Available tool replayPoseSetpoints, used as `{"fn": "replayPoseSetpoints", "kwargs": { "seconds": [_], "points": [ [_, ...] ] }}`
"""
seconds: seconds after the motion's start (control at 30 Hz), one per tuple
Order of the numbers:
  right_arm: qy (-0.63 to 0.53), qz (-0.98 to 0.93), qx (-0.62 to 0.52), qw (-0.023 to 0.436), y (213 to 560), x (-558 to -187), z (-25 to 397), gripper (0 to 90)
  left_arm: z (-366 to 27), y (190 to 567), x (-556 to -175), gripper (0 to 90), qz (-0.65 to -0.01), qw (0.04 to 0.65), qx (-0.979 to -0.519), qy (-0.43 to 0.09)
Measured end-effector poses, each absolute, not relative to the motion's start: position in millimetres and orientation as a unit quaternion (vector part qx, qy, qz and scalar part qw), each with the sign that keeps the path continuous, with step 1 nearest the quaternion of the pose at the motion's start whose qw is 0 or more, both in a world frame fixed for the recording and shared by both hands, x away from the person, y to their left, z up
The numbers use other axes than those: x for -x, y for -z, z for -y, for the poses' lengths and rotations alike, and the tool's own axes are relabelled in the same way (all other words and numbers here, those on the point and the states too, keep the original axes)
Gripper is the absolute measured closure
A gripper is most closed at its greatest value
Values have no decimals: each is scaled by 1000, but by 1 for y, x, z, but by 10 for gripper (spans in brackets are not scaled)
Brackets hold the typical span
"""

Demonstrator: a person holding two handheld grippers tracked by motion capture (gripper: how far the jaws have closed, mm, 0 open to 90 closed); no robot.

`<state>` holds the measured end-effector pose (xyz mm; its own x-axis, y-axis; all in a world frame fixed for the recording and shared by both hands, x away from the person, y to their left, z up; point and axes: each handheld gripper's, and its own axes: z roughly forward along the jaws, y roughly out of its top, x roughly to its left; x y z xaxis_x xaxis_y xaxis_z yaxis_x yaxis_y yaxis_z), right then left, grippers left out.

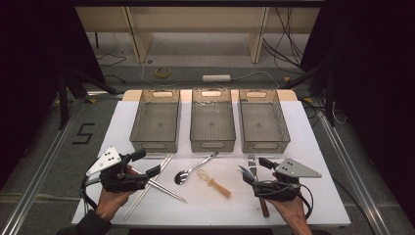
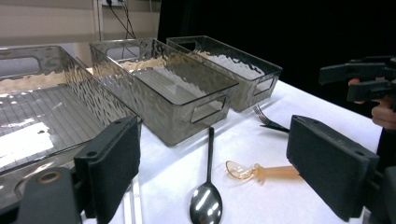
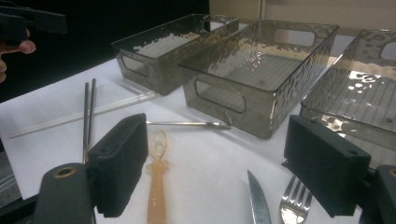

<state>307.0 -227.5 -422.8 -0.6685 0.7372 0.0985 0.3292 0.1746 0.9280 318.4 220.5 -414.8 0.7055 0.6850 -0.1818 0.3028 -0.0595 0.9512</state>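
Lab: aluminium frame (image 1: 39, 161), loose cables (image 1: 286, 44)

You have three bins in a row at the far side of the table (image 1: 313, 147): left bin (image 1: 155, 121), middle bin (image 1: 212, 120), right bin (image 1: 263, 121). In front of them, left to right: chopsticks (image 1: 155, 183), metal spoon (image 1: 193, 169), small plastic spoon (image 1: 213, 183), then fork (image 1: 252, 163) and knife (image 1: 244, 173) side by side.

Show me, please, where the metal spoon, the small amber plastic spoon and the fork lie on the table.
metal spoon (image 1: 182, 177): high view, on its bowl.
amber plastic spoon (image 2: 237, 170): left gripper view, on its bowl.
fork (image 3: 293, 201): right gripper view, on its tines.
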Motion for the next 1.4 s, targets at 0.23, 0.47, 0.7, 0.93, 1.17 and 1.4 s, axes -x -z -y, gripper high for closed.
{"fn": "replayPoseSetpoints", "kwargs": {
  "seconds": [0.23, 0.47, 0.7, 0.93, 1.17, 1.4],
  "points": [
    [-530, -743, -360, 192, 422, -308, 228, 230, -220, 414, -319, 171, -346, 578, -721, -158],
    [-529, -744, -360, 192, 422, -308, 228, 232, -218, 413, -320, 174, -340, 566, -735, -154],
    [-527, -745, -361, 194, 422, -308, 228, 234, -217, 411, -324, 184, -339, 535, -756, -168],
    [-524, -746, -362, 193, 423, -308, 229, 237, -224, 409, -342, 214, -341, 486, -788, -165],
    [-520, -753, -357, 188, 424, -308, 227, 240, -222, 409, -355, 221, -323, 403, -843, -149],
    [-517, -757, -355, 183, 424, -309, 225, 241, -220, 416, -364, 228, -316, 347, -875, -120]
  ]
}}
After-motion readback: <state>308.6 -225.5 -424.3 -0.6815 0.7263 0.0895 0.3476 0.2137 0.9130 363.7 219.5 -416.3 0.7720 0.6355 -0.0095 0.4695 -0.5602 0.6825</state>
